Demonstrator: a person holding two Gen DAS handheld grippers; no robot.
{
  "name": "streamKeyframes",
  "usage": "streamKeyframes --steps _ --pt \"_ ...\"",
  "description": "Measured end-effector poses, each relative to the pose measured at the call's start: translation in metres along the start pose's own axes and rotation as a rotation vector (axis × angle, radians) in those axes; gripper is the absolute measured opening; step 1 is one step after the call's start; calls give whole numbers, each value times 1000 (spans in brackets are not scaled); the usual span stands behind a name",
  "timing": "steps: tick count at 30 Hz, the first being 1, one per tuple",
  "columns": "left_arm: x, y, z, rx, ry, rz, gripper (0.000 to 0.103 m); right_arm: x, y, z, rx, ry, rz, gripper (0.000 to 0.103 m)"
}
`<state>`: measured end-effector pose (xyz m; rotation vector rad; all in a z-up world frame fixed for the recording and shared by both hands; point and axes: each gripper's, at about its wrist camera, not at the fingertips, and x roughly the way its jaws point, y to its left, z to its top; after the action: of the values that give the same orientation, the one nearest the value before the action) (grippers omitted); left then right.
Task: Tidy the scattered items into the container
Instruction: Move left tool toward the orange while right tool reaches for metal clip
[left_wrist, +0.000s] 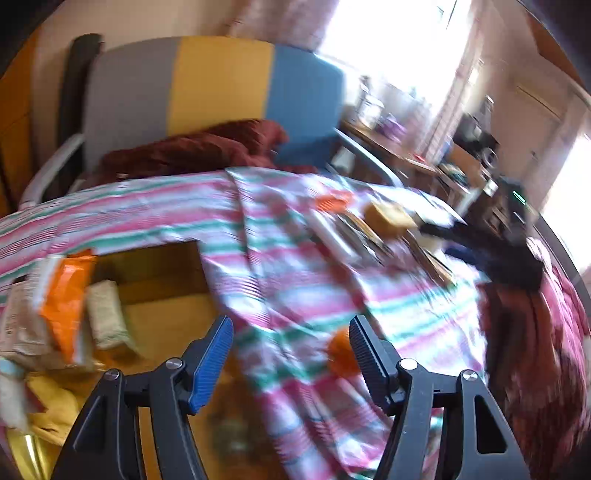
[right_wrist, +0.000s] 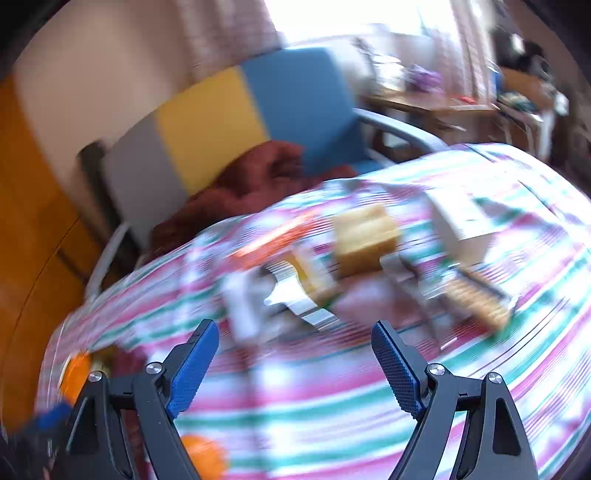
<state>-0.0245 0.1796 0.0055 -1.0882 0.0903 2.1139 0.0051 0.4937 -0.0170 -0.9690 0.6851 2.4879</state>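
- In the left wrist view, a cardboard box is seen at the left, sunk among the folds of a striped cloth.
- Packets are seen lying in the box along its left side: an orange packet and a pale packet just beside it.
- The left gripper is held over the box's right edge and the cloth; its jaws are spread wide and nothing is gripped between them.
- A small orange thing is seen on the cloth beside the right finger; what it is cannot be told through the blur.
- Further right, scattered items are seen on the cloth, among them a tan block and an orange pack.
- The right gripper is seen as a dark blur at the right, near those items.
- In the right wrist view, the right gripper is held above the cloth with its jaws apart and empty.
- Beyond it, the tan block, a white box and a biscuit pack are seen lying close together, heavily blurred.
- A striped chair is seen behind the cloth.
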Motion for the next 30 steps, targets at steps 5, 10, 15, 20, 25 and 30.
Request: streamKeyframes --steps 5,10,15,20,25,30 --pt "12 -24 -9 64 51 -23 67 33 -55 35 41 55 -52 85" --pt "19 -28 -15 87 85 -6 67 75 -60 42 4 154 -2 87" --pt "22 -25 -17 69 88 5 67 71 -38 16 -96 195 38 89" --pt "28 -27 -22 72 105 -1 67 32 -11 -36 -177 230 231 89" --pt "30 -28 -24 70 108 -2 67 -7 5 -82 -225 238 315 89" --pt "31 -33 -23 78 101 1 67 -25 2 -57 -224 43 189 89"
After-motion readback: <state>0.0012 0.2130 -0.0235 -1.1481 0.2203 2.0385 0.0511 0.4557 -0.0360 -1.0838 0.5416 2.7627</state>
